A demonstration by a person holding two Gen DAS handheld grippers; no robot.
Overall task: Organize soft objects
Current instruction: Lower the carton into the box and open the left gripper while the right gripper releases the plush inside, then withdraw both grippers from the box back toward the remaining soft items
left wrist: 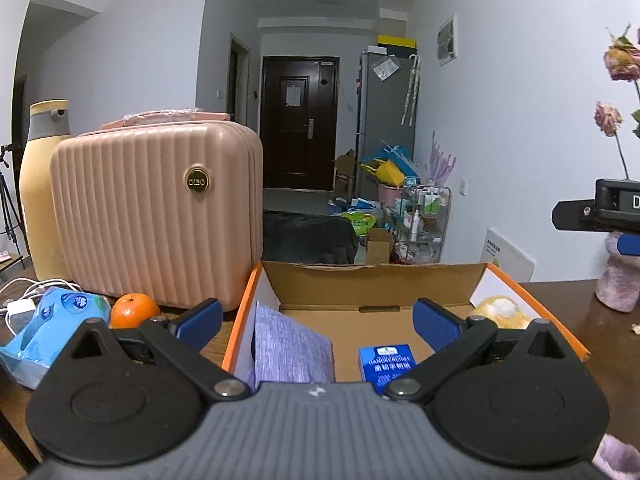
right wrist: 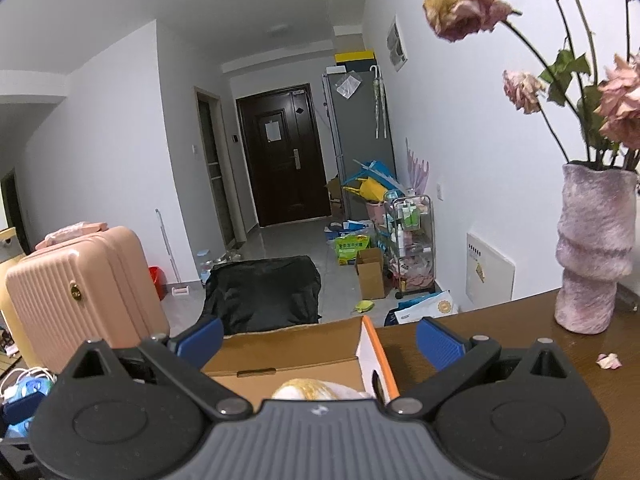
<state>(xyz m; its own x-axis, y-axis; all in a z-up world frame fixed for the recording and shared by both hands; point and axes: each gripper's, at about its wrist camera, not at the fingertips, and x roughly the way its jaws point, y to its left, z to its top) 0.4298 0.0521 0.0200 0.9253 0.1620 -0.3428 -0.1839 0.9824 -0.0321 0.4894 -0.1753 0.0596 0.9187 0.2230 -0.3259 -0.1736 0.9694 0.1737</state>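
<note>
- Hovering over a dark wooden table (right wrist: 500, 328), the left gripper (left wrist: 318, 318) has its blue-padded jaws spread wide with nothing between them, pointed into an open cardboard box (left wrist: 372, 280) with orange-edged side walls.
- Inside the box, a purple cloth (left wrist: 290, 346) leans against the left wall, a blue pack of handkerchiefs (left wrist: 385, 361) lies on the floor near the middle, and a yellow-and-white plush toy (left wrist: 500, 311) sits in the far right corner.
- At the box's right wall, the right gripper (right wrist: 320, 342) also stands wide open and empty, one finger over the box and the other over bare tabletop; the plush toy shows just beyond its body.
- Left of the box stand a ribbed pink hard-shell case (left wrist: 156, 216) and, behind it, a tall cream bottle with a grey collar (left wrist: 40, 184).
- In front of the case lie an orange (left wrist: 134, 311), a blue tissue pack (left wrist: 52, 332) and white charger cables (left wrist: 24, 296).
- On the table's right side, a fuzzy pink-purple vase (right wrist: 592, 252) holds wilted pink roses (right wrist: 464, 4); a fallen petal (right wrist: 609, 360) lies near its foot.
- Beyond the table's far edge, a dark-covered piece of furniture (right wrist: 262, 294) sits on the tiled floor.
- Farther back, a hallway with white walls ends at a dark brown door (left wrist: 298, 128), with a grey refrigerator (left wrist: 386, 112) to its right and cluttered boxes, bags and a wire cart (left wrist: 426, 220) at its base.
</note>
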